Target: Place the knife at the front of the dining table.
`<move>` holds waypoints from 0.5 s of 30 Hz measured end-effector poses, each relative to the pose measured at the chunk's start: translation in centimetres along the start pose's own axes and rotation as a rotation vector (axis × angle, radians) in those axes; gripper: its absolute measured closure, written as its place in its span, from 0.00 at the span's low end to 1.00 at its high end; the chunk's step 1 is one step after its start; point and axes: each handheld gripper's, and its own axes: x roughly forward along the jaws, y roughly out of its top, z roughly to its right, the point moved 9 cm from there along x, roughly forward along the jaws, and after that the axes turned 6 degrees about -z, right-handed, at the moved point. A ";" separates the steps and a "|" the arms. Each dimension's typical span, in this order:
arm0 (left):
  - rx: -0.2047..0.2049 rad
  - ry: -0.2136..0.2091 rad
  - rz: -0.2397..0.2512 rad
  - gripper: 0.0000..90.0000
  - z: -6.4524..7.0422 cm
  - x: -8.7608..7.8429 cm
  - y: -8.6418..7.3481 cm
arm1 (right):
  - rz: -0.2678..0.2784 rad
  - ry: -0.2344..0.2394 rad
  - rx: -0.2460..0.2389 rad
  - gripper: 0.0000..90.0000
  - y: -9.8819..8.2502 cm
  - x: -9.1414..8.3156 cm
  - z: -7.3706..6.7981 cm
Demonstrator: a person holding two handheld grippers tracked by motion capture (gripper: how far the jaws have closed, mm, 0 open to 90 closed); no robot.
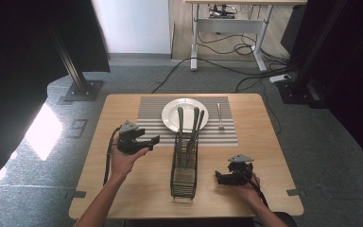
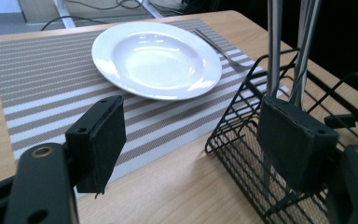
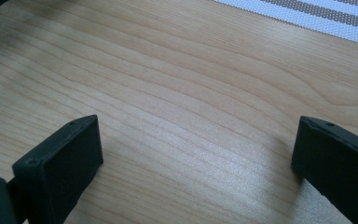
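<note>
A white plate [image 1: 185, 114] [image 2: 156, 58] lies on a striped placemat [image 1: 151, 111] [image 2: 42, 79], and a fork [image 1: 220, 116] [image 2: 221, 49] rests to its right. In front of the mat stands a black wire caddy [image 1: 185, 170] [image 2: 242, 154] holding several upright utensils [image 1: 189, 127] [image 2: 275, 42]. My left gripper [image 1: 153, 140] [image 2: 191, 135] hovers left of the caddy, open and empty, pointing toward it. My right gripper [image 1: 219, 178] [image 3: 196, 154] sits low over bare wood to the right of the caddy, open with nothing between its fingers. A corner of the placemat [image 3: 307, 14] shows beyond it.
The wooden table [image 1: 123, 189] has rounded corners, with its edges close to both hands. Beyond it on the grey floor are black frame posts [image 1: 75, 71], a white desk frame [image 1: 227, 28] and loose cables [image 1: 246, 71].
</note>
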 end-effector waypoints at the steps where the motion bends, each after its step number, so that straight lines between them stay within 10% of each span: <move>1: 0.001 -0.002 0.003 0.27 0.1 0.1 0.2 | 0.001 0.000 0.000 0.02 0.0 0.0 0.0; 15: 0.023 -0.022 0.012 0.33 1.9 2.4 2.9 | 0.004 0.000 0.000 0.02 0.0 0.0 0.0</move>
